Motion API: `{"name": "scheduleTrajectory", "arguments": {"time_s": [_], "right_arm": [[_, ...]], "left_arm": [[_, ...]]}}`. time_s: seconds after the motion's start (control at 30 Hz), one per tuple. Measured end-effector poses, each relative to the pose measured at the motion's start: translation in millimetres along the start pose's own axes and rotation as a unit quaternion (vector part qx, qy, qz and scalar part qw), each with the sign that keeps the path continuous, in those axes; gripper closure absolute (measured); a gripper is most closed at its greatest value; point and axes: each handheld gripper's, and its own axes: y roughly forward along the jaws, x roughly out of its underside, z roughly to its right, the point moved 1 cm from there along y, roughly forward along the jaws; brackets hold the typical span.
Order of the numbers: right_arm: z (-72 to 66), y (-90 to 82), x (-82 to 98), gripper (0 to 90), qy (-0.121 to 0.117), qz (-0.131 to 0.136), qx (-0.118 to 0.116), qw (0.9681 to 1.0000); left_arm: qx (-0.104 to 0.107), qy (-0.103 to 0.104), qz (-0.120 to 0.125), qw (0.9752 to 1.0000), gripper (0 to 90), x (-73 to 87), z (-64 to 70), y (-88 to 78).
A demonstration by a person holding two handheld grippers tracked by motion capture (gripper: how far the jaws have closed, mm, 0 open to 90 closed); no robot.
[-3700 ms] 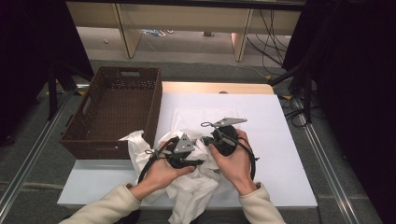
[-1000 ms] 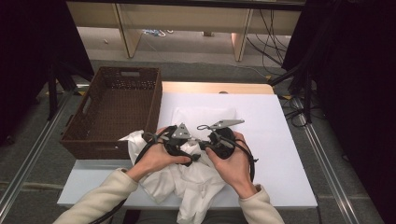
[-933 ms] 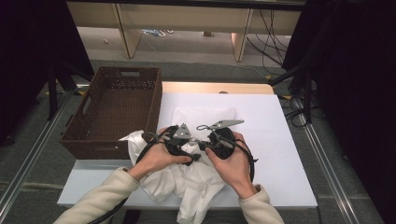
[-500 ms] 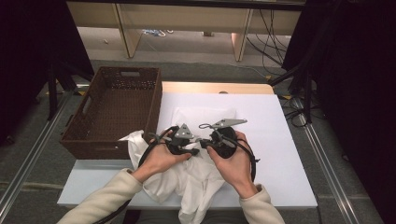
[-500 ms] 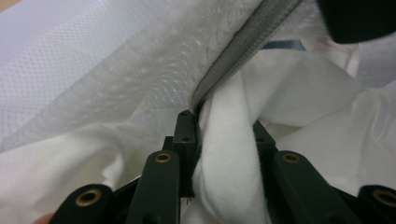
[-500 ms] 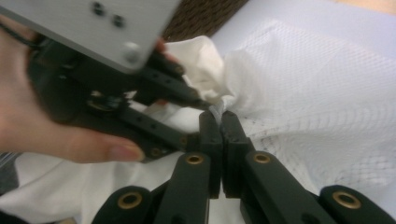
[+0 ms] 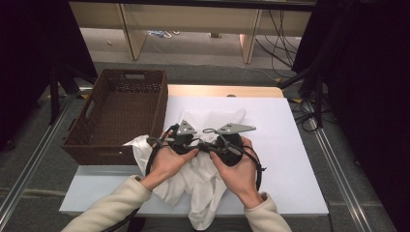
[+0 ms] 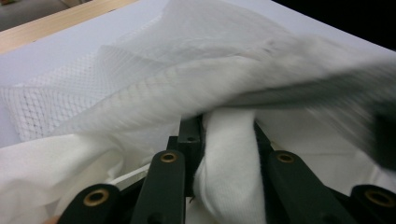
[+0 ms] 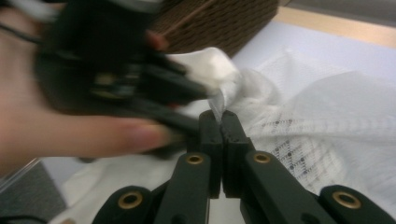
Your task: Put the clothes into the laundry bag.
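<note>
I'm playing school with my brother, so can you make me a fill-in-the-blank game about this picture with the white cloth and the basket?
1. The left tool has just been closing, and a bunched fold of the white ____ sits between its jaws.
2. The right tool is shut, pinching a thin ____ of the cloth.
3. The woven basket is coloured ____.
4. In the high view, the basket stands to the ____ of the person's hands.

Missing words: cloth; edge; brown; left

High view evenly lit, dark at sides; gripper views soft; near hand (image 9: 70,126) motion-blurred
</note>
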Motion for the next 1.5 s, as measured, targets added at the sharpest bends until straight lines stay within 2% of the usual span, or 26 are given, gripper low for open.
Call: {"name": "scheduleTrajectory", "arguments": {"time_s": [0.03, 0.07, 0.1, 0.13, 0.17, 0.2, 0.27, 0.37, 0.4, 0.5, 0.57, 0.63, 0.73, 0.8, 0.83, 0.93, 0.97, 1.0, 1.03, 1.13, 1.2, 1.27, 1.33, 1.37, 1.47, 1.5], "right_arm": [[-2.9, 2.9, 1.2, 90.0, 0.008, -0.010, -0.003, 0.9999], [-2.1, 6.1, 2.8, 90.0, 0.002, -0.019, 0.009, 0.9998], [2.5, 9.9, 4.6, 90.0, 0.004, -0.022, 0.007, 0.9997], [6.9, 10.6, 6.1, 90.0, 0.019, -0.029, 0.001, 0.9994], [10.5, 11.4, 6.5, 90.0, 0.014, -0.025, 0.004, 0.9996], [13.8, 10.0, 6.6, 90.0, 0.023, -0.020, 0.025, 0.9992], [20.2, 7.7, 5.7, 90.0, 0.022, -0.019, 0.016, 0.9994], [22.2, 5.9, 5.3, 90.0, 0.036, -0.018, 0.016, 0.9990], [22.2, 6.3, 5.4, 90.0, 0.036, -0.018, 0.018, 0.9990], [22.0, 7.1, 5.9, 90.0, 0.032, -0.021, 0.020, 0.9991], [21.3, 6.0, 5.3, 90.0, 0.030, -0.023, 0.023, 0.9990], [20.7, 5.9, 5.5, 90.0, 0.033, -0.020, 0.029, 0.9988], [21.2, 5.6, 5.5, 90.0, 0.033, -0.026, 0.021, 0.9989], [21.7, 5.6, 5.4, 90.0, 0.033, -0.028, 0.023, 0.9988], [22.5, 6.3, 5.5, 90.0, 0.026, -0.026, 0.022, 0.9991], [22.3, 6.5, 5.2, 90.0, 0.036, -0.025, 0.021, 0.9988], [21.8, 6.1, 5.3, 90.0, 0.038, -0.025, 0.027, 0.9986], [22.6, 6.0, 5.2, 90.0, 0.034, -0.028, 0.022, 0.9988], [22.9, 7.1, 5.6, 90.0, 0.031, -0.029, 0.018, 0.9990], [21.6, 7.1, 5.3, 90.0, 0.037, -0.031, 0.016, 0.9987], [21.7, 7.3, 5.6, 90.0, 0.034, -0.030, 0.019, 0.9988], [21.8, 6.1, 5.2, 90.0, 0.036, -0.033, 0.022, 0.9986], [22.6, 7.4, 5.5, 90.0, 0.034, -0.029, 0.020, 0.9988], [22.1, 7.2, 5.7, 90.0, 0.041, -0.031, 0.020, 0.9985], [22.7, 6.3, 5.6, 90.0, 0.036, -0.033, 0.022, 0.9986], [23.1, 6.4, 5.5, 90.0, 0.034, -0.032, 0.021, 0.9987]], "left_arm": [[-0.002, -0.011, 0.002, 0.9999, 74.0, 1.7, -0.1, 6.3], [-0.004, 0.009, -0.012, 0.9999, 73.3, 3.5, -1.9, 9.9], [0.000, 0.024, -0.018, 0.9995, 71.4, 4.6, -2.1, 12.2], [0.004, 0.030, -0.010, 0.9995, 67.8, 5.4, -1.2, 13.6], [0.006, 0.045, -0.006, 0.9989, 64.0, 6.0, -0.6, 11.2], [0.008, 0.046, 0.004, 0.9989, 59.4, 6.3, 0.9, 10.3], [0.016, 0.082, 0.012, 0.9965, 47.3, 7.5, 1.9, 1.5], [0.033, 0.081, 0.020, 0.9960, 33.7, 8.2, 1.6, -15.4], [0.044, 0.069, 0.029, 0.9963, 31.3, 8.1, 2.9, -24.4], [0.047, 0.072, 0.033, 0.9958, 28.3, 8.4, 2.9, -46.7], [0.032, 0.085, 0.030, 0.9954, 28.4, 9.6, -0.6, -62.4], [0.014, 0.087, 0.036, 0.9955, 30.0, 12.2, -7.5, -77.5], [-0.008, 0.074, 0.038, 0.9965, 31.8, 16.1, -21.4, -93.2], [-0.034, 0.068, 0.036, 0.9965, 32.6, 20.5, -33.5, -103.0], [-0.047, 0.077, 0.024, 0.9956, 32.6, 23.3, -41.4, -108.2], [-0.085, 0.065, 0.007, 0.9942, 32.1, 33.9, -59.0, -119.5], [-0.092, 0.072, -0.002, 0.9931, 32.1, 37.0, -64.9, -123.2], [-0.103, 0.066, -0.011, 0.9924, 31.9, 40.9, -70.1, -125.9], [-0.108, 0.074, -0.020, 0.9912, 31.6, 42.5, -74.7, -127.7], [-0.111, 0.066, -0.038, 0.9909, 31.4, 50.7, -89.2, -126.6], [-0.094, 0.037, -0.029, 0.9945, 33.0, 54.5, -92.5, -122.8], [-0.078, 0.018, -0.032, 0.9963, 38.7, 56.3, -91.6, -121.2], [-0.068, 0.020, -0.048, 0.9963, 46.0, 56.0, -90.9, -122.3], [-0.068, 0.030, -0.049, 0.9960, 48.5, 55.4, -92.3, -122.4], [-0.070, 0.013, -0.034, 0.9969, 53.0, 54.4, -88.2, -120.8], [-0.070, 0.019, -0.040, 0.9965, 56.0, 53.7, -87.0, -122.3]]}}
